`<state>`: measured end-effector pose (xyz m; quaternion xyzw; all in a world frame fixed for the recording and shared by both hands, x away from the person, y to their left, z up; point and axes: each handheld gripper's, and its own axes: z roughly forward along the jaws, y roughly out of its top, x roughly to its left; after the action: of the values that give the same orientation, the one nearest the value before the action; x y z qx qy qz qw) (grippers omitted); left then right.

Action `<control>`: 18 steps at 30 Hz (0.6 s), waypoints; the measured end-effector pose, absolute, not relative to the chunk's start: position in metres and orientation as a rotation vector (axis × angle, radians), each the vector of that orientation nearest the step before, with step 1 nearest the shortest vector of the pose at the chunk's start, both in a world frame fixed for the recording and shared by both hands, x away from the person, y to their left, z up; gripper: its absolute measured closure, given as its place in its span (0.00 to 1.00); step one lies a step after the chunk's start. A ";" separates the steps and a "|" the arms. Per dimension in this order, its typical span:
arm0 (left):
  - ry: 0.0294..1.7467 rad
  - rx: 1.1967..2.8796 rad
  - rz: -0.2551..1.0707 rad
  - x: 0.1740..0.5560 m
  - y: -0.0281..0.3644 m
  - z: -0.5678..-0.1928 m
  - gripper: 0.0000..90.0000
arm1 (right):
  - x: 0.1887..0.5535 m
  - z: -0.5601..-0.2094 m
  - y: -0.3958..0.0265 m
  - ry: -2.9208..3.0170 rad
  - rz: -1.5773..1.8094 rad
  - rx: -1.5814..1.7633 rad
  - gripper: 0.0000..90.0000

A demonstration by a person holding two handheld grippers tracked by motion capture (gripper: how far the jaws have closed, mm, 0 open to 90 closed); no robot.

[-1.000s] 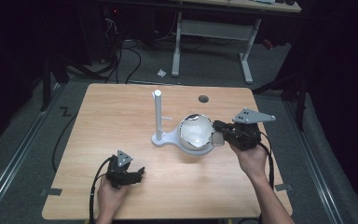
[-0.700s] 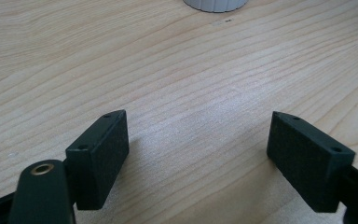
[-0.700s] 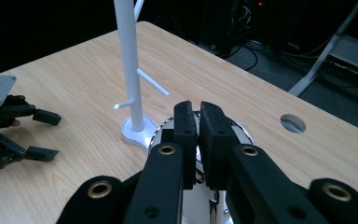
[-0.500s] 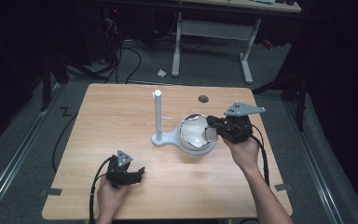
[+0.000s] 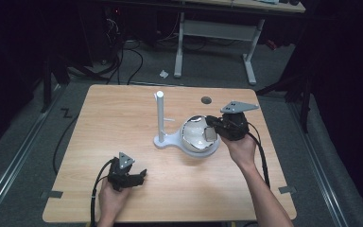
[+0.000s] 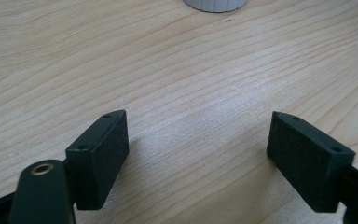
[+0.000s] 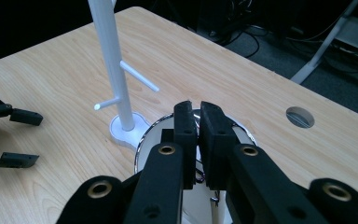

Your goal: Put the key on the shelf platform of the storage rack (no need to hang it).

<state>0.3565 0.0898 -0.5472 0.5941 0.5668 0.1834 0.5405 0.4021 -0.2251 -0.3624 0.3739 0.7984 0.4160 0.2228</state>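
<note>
The right hand-held gripper (image 5: 211,126) has its jaws nearly together over the mirror (image 5: 196,137), something thin perhaps pinched between them. The mirror sits right of the surface's (image 5: 123,118) centre, at 4 o'clock from the stand (image 5: 160,118). The left hand-held gripper (image 5: 139,176) rests wide open, holding nothing, at 7 o'clock.

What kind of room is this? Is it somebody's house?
Probably not a house; it looks like a lab or workshop. A bare wooden table stands on grey carpet, cables trail across the floor, and a desk frame stands behind in the dark.
</note>
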 end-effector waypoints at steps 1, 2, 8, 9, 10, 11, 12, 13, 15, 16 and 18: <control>1.347 1.412 0.436 0.356 0.090 -0.547 0.23 | 0.403 -0.363 -0.225 2.206 1.149 1.035 0.96; 1.347 1.412 0.436 0.356 0.090 -0.547 0.23 | 0.404 -0.365 -0.224 2.209 1.148 1.035 0.96; 1.347 1.412 0.436 0.356 0.090 -0.547 0.23 | 0.407 -0.369 -0.218 2.228 1.149 1.032 0.96; 1.347 1.412 0.436 0.356 0.090 -0.547 0.23 | 0.407 -0.370 -0.217 2.230 1.150 1.029 0.96; 1.347 1.412 0.436 0.356 0.090 -0.547 0.23 | 0.408 -0.371 -0.215 2.234 1.153 1.030 0.96; 1.347 1.412 0.435 0.356 0.090 -0.547 0.23 | 0.408 -0.372 -0.214 2.239 1.153 1.028 0.96; 1.347 1.411 0.436 0.356 0.090 -0.547 0.23 | 0.408 -0.374 -0.213 2.244 1.151 1.024 0.96; 1.347 1.412 0.436 0.356 0.090 -0.547 0.23 | 0.409 -0.375 -0.211 2.247 1.147 1.024 0.96; 1.347 1.412 0.435 0.356 0.090 -0.547 0.23 | 0.410 -0.377 -0.208 2.257 1.147 1.020 0.96; 1.347 1.412 0.436 0.356 0.090 -0.547 0.23 | 0.411 -0.378 -0.207 2.261 1.148 1.018 0.96; 1.347 1.412 0.435 0.356 0.090 -0.547 0.23 | 0.412 -0.380 -0.204 2.270 1.148 1.010 0.96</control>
<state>0.3564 0.0898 -0.5472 0.5941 0.5667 0.1832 0.5406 0.4116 -0.2043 -0.3800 0.3616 0.8125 0.4109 0.2007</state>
